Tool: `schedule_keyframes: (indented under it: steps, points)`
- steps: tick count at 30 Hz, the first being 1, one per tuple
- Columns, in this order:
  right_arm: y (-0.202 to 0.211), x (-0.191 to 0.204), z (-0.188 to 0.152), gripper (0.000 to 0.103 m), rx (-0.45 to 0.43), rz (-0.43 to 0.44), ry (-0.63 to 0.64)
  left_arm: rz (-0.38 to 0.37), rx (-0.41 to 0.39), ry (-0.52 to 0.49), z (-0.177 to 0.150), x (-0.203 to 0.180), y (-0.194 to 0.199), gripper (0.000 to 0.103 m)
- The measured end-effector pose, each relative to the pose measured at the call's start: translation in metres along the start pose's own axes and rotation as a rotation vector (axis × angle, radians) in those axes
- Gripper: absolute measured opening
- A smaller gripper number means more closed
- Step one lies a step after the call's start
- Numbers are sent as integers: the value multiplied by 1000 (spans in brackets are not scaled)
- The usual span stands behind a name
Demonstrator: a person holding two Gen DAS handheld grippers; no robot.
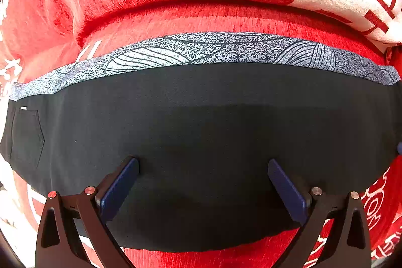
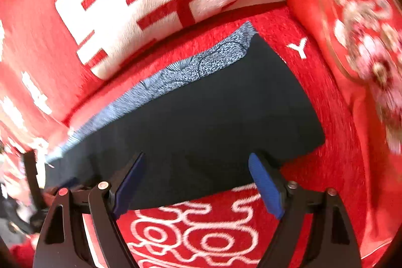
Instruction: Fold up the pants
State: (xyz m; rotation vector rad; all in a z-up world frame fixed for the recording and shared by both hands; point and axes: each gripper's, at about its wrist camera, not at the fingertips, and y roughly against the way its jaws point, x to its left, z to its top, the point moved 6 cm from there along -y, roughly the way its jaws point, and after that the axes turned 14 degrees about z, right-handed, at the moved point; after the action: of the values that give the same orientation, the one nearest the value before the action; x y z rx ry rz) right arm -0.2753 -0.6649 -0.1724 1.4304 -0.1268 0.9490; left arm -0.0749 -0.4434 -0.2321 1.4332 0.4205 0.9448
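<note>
Black smooth-fabric pants (image 1: 201, 117), with a grey speckled leaf-print layer (image 1: 201, 49) showing along the far edge, lie flat on the red plush sofa cover with white characters (image 1: 201, 16). The left gripper (image 1: 203, 167) is wide open above their near middle, holding nothing. The right gripper (image 2: 196, 162) is also open, over the near edge by 1 end. The long axis runs left to right across the left view.
</note>
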Motion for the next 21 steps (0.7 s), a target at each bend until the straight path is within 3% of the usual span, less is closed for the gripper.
schedule_keyframes:
  steps: [5,9,12,17,21]
  points:
    - [20,-6,-22,84,-42,105,-106,17,27,3,1,0,3,103]
    - [29,-25,-39,65,-81,161,-218,-36,0,-26,5,-15,23,103]
    - [26,-47,-45,59,-123,236,-341,-55,-42,-83,7,-39,36,103]
    - [22,-69,-30,59,-259,379,-448,-77,-37,-119,12,-70,32,103]
    - [9,-67,-9,61,-305,427,-463,-64,-43,-139,15,-76,34,103]
